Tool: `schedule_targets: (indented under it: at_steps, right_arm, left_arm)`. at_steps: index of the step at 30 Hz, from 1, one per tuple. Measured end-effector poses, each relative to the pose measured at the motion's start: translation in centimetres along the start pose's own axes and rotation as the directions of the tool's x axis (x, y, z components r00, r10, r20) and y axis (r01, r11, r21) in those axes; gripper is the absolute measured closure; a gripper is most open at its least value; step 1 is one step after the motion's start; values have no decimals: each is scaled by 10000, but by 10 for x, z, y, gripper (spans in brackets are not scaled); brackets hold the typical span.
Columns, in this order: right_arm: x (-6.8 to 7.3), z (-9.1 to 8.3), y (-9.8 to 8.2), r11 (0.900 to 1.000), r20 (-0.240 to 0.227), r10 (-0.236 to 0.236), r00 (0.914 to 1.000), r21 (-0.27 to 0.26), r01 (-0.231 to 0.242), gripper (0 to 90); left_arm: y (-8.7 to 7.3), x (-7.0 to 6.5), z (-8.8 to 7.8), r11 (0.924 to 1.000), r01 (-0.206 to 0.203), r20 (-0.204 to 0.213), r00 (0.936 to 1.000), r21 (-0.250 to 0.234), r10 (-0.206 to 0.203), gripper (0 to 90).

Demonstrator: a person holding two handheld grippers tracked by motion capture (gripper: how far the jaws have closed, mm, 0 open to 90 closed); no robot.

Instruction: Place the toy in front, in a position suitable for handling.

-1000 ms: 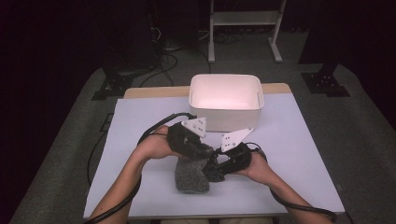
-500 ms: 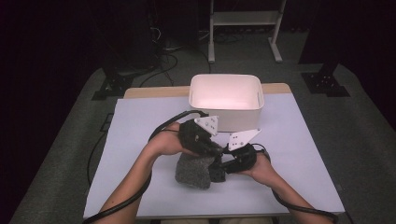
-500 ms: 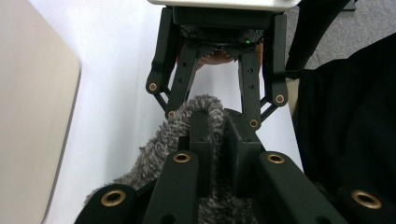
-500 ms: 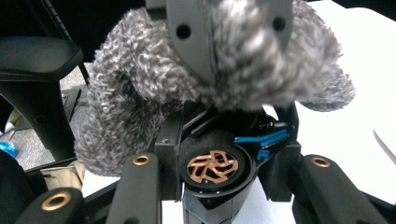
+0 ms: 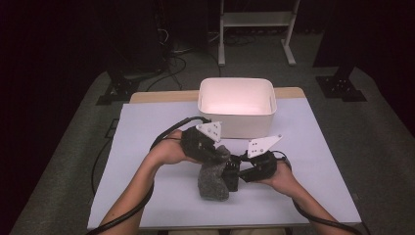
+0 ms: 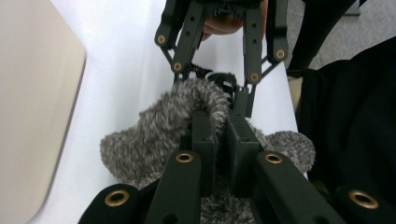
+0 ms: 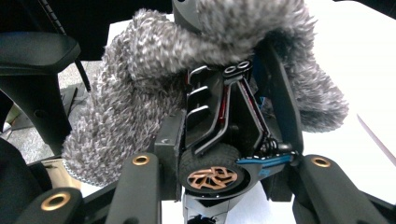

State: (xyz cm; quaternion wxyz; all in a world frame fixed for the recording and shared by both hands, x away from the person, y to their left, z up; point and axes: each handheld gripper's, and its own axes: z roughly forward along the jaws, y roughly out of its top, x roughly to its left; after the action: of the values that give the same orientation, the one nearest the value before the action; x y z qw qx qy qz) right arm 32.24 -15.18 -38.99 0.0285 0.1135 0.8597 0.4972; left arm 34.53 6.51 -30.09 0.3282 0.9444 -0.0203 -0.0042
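Grey fuzzy sock (image 5: pixel 214 176) hangs mid-table, near the white bin (image 5: pixel 237 105); since a second ago the hands have lifted it upright. Left gripper (image 6: pixel 219 128) pinches its cuff. Right gripper (image 7: pixel 224 154) clamps a toy car (image 7: pixel 224 140) half inside, so unsheathing looks underway.

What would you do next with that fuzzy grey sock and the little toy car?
Probably draw the grey sock further over the toy car. The left tool pinches the sock's edge, the right tool grips the car, and the sock covers only its far end.
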Motion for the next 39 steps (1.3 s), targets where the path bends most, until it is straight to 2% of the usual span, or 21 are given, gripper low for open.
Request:
schedule_targets:
  at_steps: [2, 6, 9, 13, 18, 21, 23, 26, 30, 32, 35, 39]
  right_arm:
    - [1, -1, 0, 10000, 40, -28, 10000, 48, 28, 566]
    - [0, -3, -1, 10000, 4, 14, 10000, 49, -14, 566]
    - [-2, -2, -1, 10000, -25, 78, 10000, 8, -78, 566]
    - [-1, 0, 1, 10000, -26, 14, 10000, 34, -14, 566]
    - [0, 2, 2, 10000, -33, -33, 10000, 49, 33, 566]
    - [0, 1, 1, 10000, 1, -27, 10000, 73, 26, 565]
    - [0, -1, 0, 10000, 4, -7, 10000, 4, 7, 566]
    - [-1, -2, -1, 10000, 10, 33, 10000, -17, -33, 565]
    - [-1, -2, -2, 10000, 19, 46, 10000, -20, -46, 565]
    - [-1, -2, -2, 10000, 20, 67, 10000, 2, -67, 565]
    - [-1, -2, -1, 10000, 37, 76, 10000, 27, -76, 565]
    - [-1, -2, -2, 10000, 26, 48, 10000, -1, -48, 565]
  left_arm:
    - [-11, 0, -2, 9998, 177, 0, 9998, -11, -177, 839]
    - [-26, -1, -4, 9975, 415, -334, 9987, 578, -396, 839]
    - [-30, -1, -6, 9980, 510, -317, 9983, 361, -498, 839]
    - [-22, 0, -10, 9994, 332, -235, 9992, -11, -332, 840]
    - [-8, 0, -9, 10000, 16, -194, 9998, 81, -14, 840]
    - [-10, 0, -3, 9997, -22, -254, 9997, 250, 29, 838]
    - [-14, -1, -3, 9999, 113, -376, 9992, 80, -110, 824]
    - [-17, -2, -2, 9995, 331, -755, 9966, -1, -330, 728]
    - [-21, -5, -1, 9985, 537, -942, 9941, -74, -541, 655]
    - [-22, -3, 0, 9967, 815, -1014, 9915, -34, -814, 590]
    - [-23, -1, 0, 9941, 1074, -958, 9895, -139, -1082, 545]
    - [-30, 6, 9, 9866, 1616, -142, 9867, -230, -1620, 492]
